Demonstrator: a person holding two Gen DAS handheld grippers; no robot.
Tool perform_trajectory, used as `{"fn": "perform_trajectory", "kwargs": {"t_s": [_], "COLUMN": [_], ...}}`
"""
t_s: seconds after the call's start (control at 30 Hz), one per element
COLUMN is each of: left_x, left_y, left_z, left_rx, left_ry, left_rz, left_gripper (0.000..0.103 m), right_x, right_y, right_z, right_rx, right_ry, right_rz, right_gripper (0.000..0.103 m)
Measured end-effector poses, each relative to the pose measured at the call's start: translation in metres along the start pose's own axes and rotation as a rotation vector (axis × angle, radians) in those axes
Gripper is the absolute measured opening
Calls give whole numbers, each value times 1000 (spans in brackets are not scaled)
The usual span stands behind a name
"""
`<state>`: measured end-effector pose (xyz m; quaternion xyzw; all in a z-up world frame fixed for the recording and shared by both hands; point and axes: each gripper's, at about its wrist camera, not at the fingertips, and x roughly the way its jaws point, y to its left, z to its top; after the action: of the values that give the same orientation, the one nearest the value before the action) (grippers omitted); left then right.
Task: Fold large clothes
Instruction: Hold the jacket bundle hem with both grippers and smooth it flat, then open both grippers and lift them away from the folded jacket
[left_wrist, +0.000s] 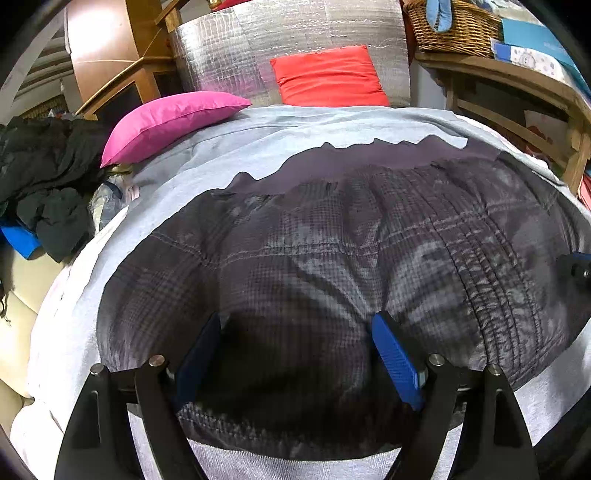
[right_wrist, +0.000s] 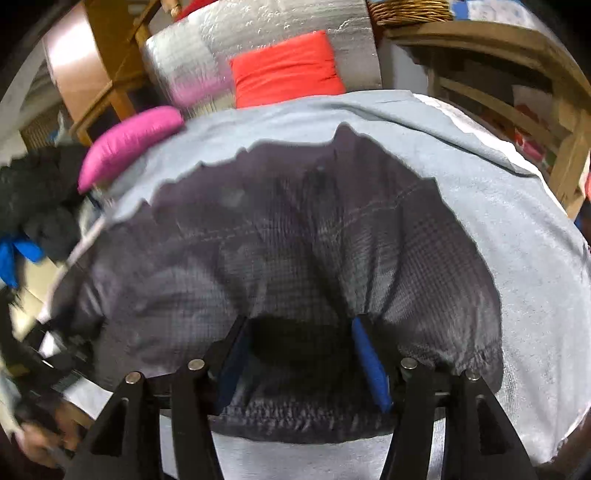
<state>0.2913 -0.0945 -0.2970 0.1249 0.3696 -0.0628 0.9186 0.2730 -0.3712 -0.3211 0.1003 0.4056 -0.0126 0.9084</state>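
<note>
A dark grey quilted jacket (left_wrist: 332, 251) lies spread on a pale grey sheet (left_wrist: 236, 147) that covers a bed-like surface. Its fabric shows a fine grid pattern, stitched seams and a gathered elastic hem along the near edge. A smoother purple-grey lining strip (left_wrist: 369, 162) is exposed along the far edge.

Left gripper (left_wrist: 295, 354): the jaws stand wide, with the near hem of the jacket between the two blue pads (left_wrist: 395, 362). The pads are apart from each other and do not squeeze the fabric; the cloth bulges up between and around them.

Right gripper (right_wrist: 299, 354): the jaws stand moderately wide over the near hem at the jacket's right part. Fabric lies between the blue pads (right_wrist: 369, 365), with no firm pinch visible. This view is motion-blurred. The other gripper and part of a hand (right_wrist: 40, 439) appear at its lower left edge.

Surroundings: a pink cushion (left_wrist: 166, 122) rests on the far left of the sheet. A red cushion (left_wrist: 328, 75) leans against a silver padded panel (left_wrist: 236, 48). A pile of dark clothes (left_wrist: 48, 177) lies at the left. A wicker basket (left_wrist: 454, 29) stands on a wooden shelf (left_wrist: 517, 77) at the right
</note>
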Motion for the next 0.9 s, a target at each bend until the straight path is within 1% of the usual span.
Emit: {"fn": "perform_trajectory", "kwargs": {"t_s": [0.1, 0.2, 0.23, 0.27, 0.3, 0.33, 0.37, 0.4, 0.43, 0.47, 0.57, 0.6, 0.73, 0.8, 0.9], "left_x": [-13, -28, -29, -28, -22, -12, 5, 20, 35, 35, 25, 22, -4, -24, -58], "left_y": [10, 29, 39, 48, 59, 68, 74, 76, 76, 76, 71, 70, 73, 67, 55], "left_z": [4, 9, 10, 11, 10, 9, 5, 1, -5, -6, 1, 2, 2, 3, 8], "left_rx": [-16, -44, -65, -86, -120, -147, -162, -160, -158, -168, -116, -119, -206, -213, -194], "left_ry": [-40, -108, -120, -118, -93, -50, 25, 91, 139, 122, 105, 99, 62, 11, -66], "left_rz": [20, 99, 130, 149, 166, 178, 187, 190, 179, 183, 197, 198, 150, 125, 114], "left_gripper": [84, 84, 84, 84, 84, 85, 89, 91, 92, 93, 93, 92, 92, 92, 92], "right_x": [-18, -33, -33, -30, -20, -5, 1, 2, 1, -2, -11, -14, -38, -55, -78], "right_y": [1, -6, -11, -14, -19, -25, -25, -23, -20, -18, -18, -18, -14, -7, 2], "right_z": [4, 4, 4, 3, 3, 1, 2, 2, 4, 6, 6, 7, 3, 2, 3], "right_rx": [3, 14, 24, 37, 65, 94, 95, 76, 62, 51, 82, 92, 82, 41, 8], "right_ry": [-33, -106, -114, -102, -57, 1, 10, -3, -5, -5, -21, -25, -67, -104, -151], "right_rz": [43, 18, 10, 7, 6, 18, 22, 17, 14, 12, 26, 35, 66, 57, 46], "right_gripper": [61, 61, 61, 61, 61, 61, 61, 61, 61, 62, 62, 62, 62, 62, 62]}}
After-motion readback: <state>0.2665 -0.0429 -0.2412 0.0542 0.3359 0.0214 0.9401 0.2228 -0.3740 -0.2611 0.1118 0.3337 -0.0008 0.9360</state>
